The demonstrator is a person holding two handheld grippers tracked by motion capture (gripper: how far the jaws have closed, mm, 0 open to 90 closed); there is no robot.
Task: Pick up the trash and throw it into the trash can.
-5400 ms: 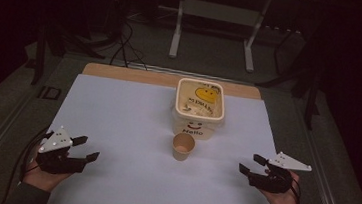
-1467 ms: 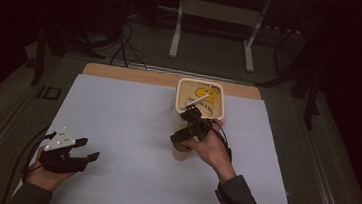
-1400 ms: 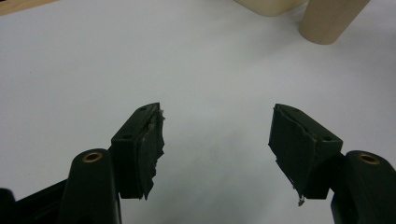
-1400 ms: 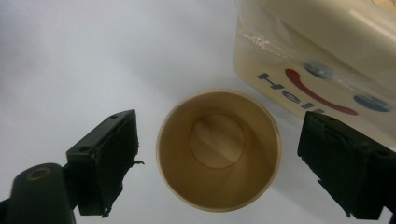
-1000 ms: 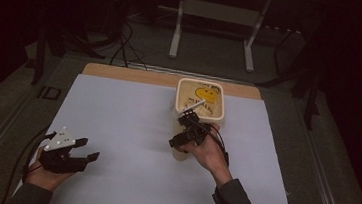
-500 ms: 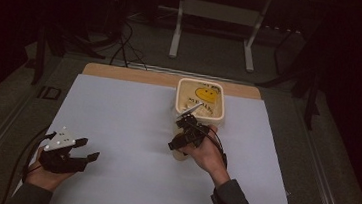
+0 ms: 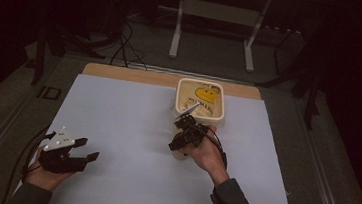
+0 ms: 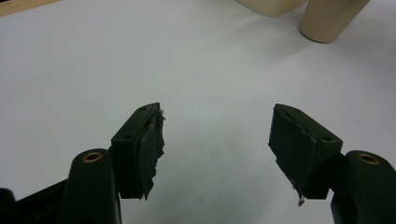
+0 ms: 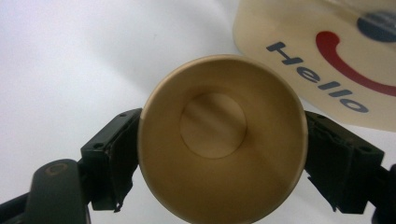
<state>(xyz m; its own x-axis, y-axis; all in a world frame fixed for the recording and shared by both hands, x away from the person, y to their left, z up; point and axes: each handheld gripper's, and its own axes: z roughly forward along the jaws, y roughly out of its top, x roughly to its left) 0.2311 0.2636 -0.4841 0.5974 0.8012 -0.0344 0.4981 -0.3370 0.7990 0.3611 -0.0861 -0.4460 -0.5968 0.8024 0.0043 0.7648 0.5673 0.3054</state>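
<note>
The right gripper (image 9: 219, 158) has its 2 jaws set against opposite sides of a tan paper cup (image 9: 222, 140), pinching it just below the rim. In the right gripper view the cup's open mouth faces the camera, its round bottom visible inside, and it is empty. Just beyond the cup, up and to the right of the jaws, stands a cream tub (image 9: 322, 56) printed with "Hello" in dark blue and a red curve; whether tub and cup touch cannot be told. Under both is a white sheet (image 9: 84, 60).

In the high view the right gripper (image 7: 181, 141) sits over the cup (image 7: 180, 154) near the middle of the sheet (image 7: 131, 127), with the right hand (image 7: 209, 155) behind it and a dark sleeve running toward the near edge. The tub (image 7: 201, 100) lies just past the jaws, open, with a yellow shape inside.

The left gripper (image 8: 217, 144) has its 2 jaws spread wide with nothing between them, the pads ragged at the edges and only bare sheet beneath. Far ahead and to the right of those jaws stand the cup's base (image 8: 329, 21) and a corner of the tub (image 8: 273, 5). In the high view the left gripper (image 7: 76, 154) rests low at the near left of the sheet, held by the left hand (image 7: 44, 174), well apart from the cup. The sheet covers a wooden table (image 7: 136, 74).
</note>
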